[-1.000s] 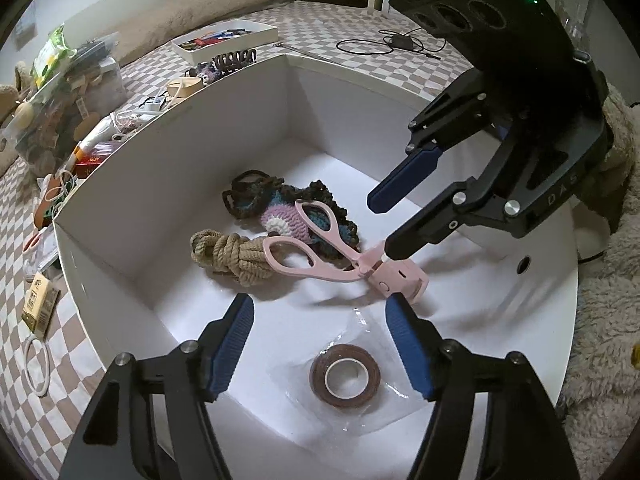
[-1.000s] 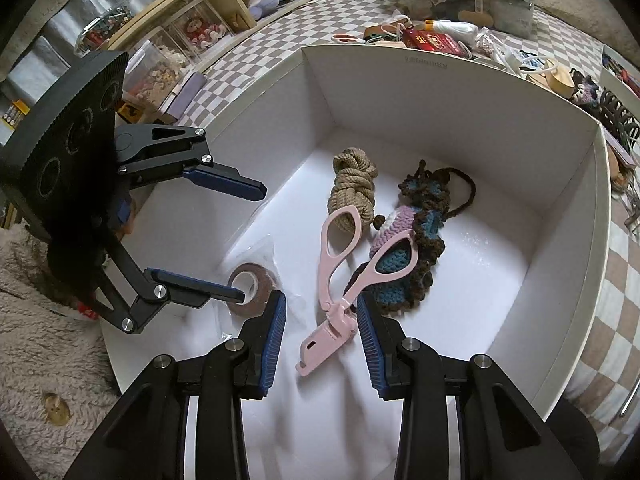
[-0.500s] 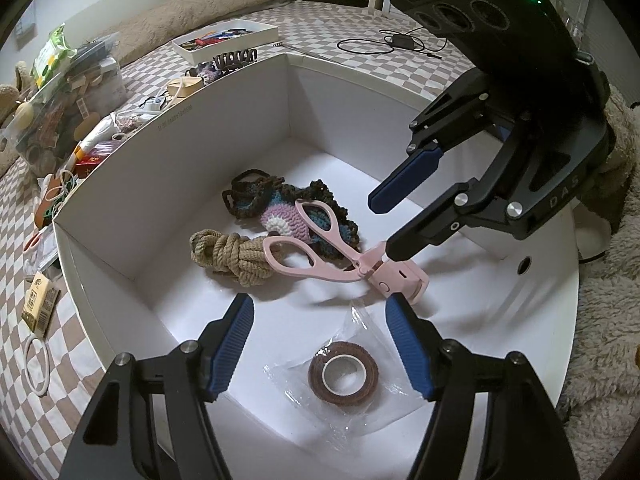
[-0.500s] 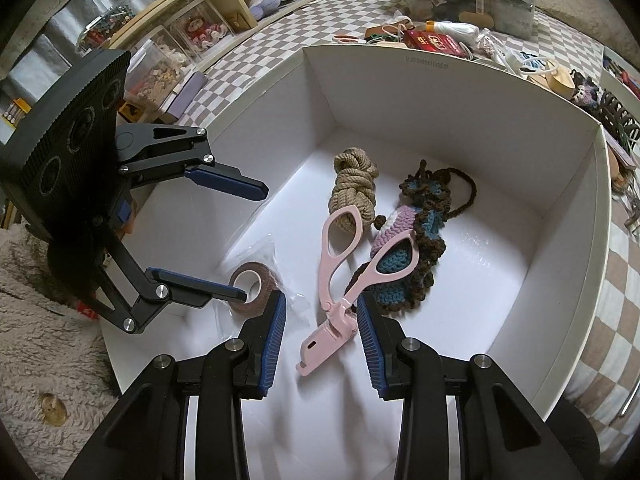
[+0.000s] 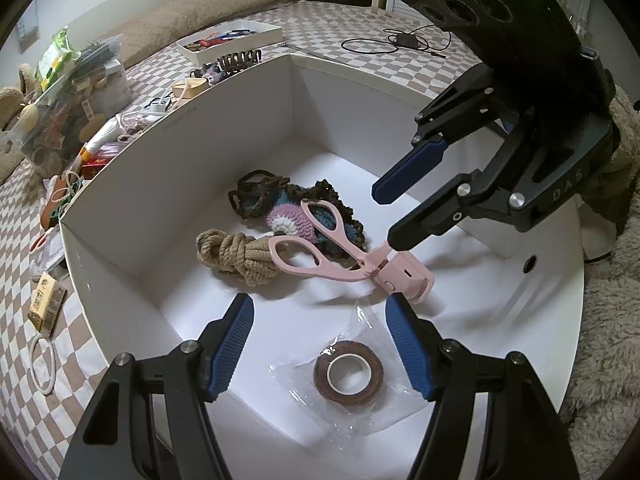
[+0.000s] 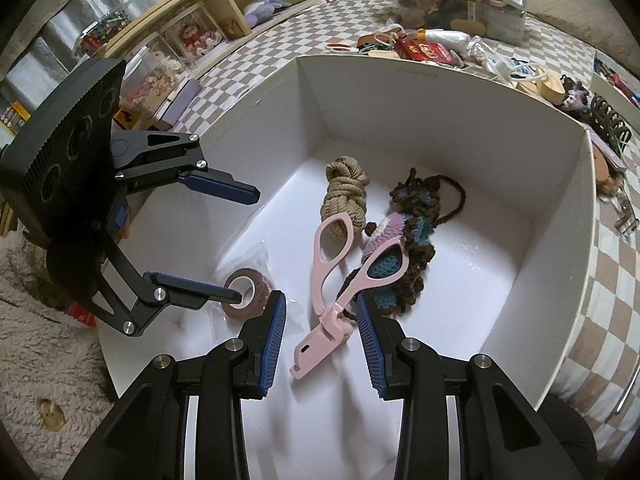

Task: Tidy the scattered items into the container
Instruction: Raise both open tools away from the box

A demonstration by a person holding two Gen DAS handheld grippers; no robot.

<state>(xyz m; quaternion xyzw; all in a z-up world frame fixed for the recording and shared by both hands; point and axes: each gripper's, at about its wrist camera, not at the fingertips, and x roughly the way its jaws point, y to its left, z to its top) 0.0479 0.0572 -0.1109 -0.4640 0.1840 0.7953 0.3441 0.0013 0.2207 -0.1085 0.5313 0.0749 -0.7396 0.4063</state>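
Observation:
A white box [image 5: 240, 120] [image 6: 440, 112] holds a tan rope bundle [image 5: 236, 254] [image 6: 346, 188], a brown and blue crocheted piece [image 5: 288, 220] [image 6: 416, 240], a pink scissor-handled tool [image 5: 404, 276] [image 6: 316, 340] and a brown tape roll [image 5: 320, 376] [image 6: 260, 288] in clear wrap. My left gripper [image 5: 320, 312] [image 6: 244, 246] hangs open over the tape roll, touching nothing. Just above the pink tool's head is my right gripper [image 6: 320, 320] [image 5: 386, 218]. Its jaws stand apart on either side of the head, and the pads do not press on it.
Outside the box, a checkered cloth carries loose items: a hair claw [image 5: 238, 60], a shallow tray [image 5: 230, 40], a white ring [image 5: 42, 364], a small carton [image 5: 46, 300], a red packet [image 6: 424, 50]. A shelf [image 6: 200, 20] stands behind, and fleecy fabric [image 5: 600, 360] lies beside the box.
The clear wrap around the tape roll has spread out and settled on the box floor. Both grippers have kept still.

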